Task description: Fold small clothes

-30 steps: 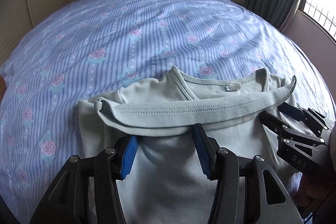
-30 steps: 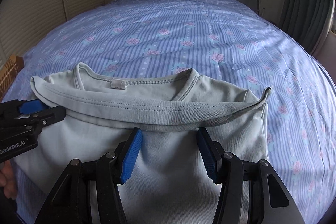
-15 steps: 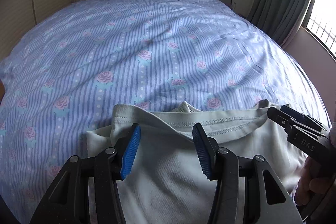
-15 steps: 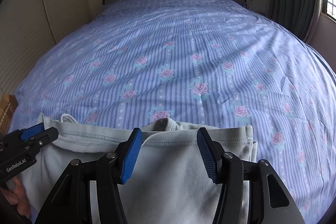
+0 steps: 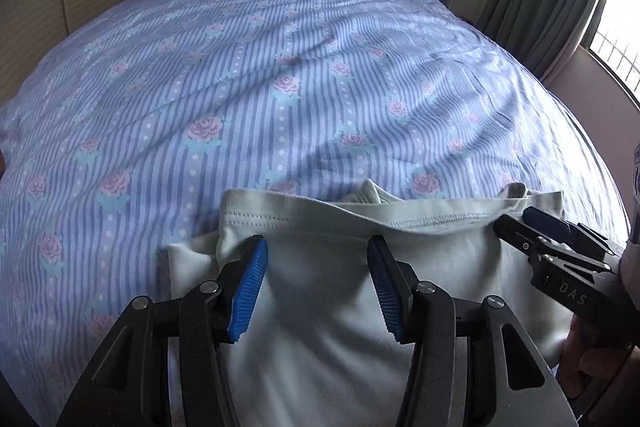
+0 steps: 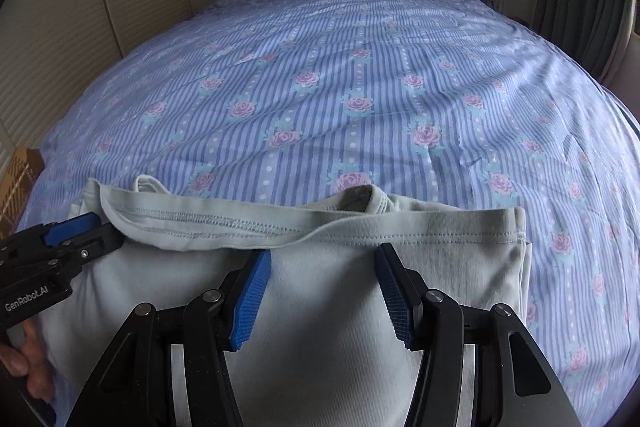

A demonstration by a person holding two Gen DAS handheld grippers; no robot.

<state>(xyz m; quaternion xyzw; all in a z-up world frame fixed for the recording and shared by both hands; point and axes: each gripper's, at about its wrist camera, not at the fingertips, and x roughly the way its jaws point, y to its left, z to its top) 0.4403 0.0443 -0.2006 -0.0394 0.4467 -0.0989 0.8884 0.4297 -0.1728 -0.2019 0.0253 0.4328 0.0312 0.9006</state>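
Bed (image 5: 280,67) in blue striped rose-print sheet, folded pale green shirt (image 5: 320,307) flat on near edge.

A pale green shirt (image 5: 320,307) lies folded on the striped bedsheet (image 5: 240,87); the left gripper (image 5: 316,259) hovers over it, jaws apart.

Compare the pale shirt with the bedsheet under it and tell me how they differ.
The shirt is plain pale green; the bedsheet is blue-striped with pink roses. The shirt covers only a small patch at the near edge; the bedsheet covers the whole bed. The shirt is doubled over, its stitched hem up by the neckline; the bedsheet lies spread out, slightly wrinkled. Both are soft cloth.
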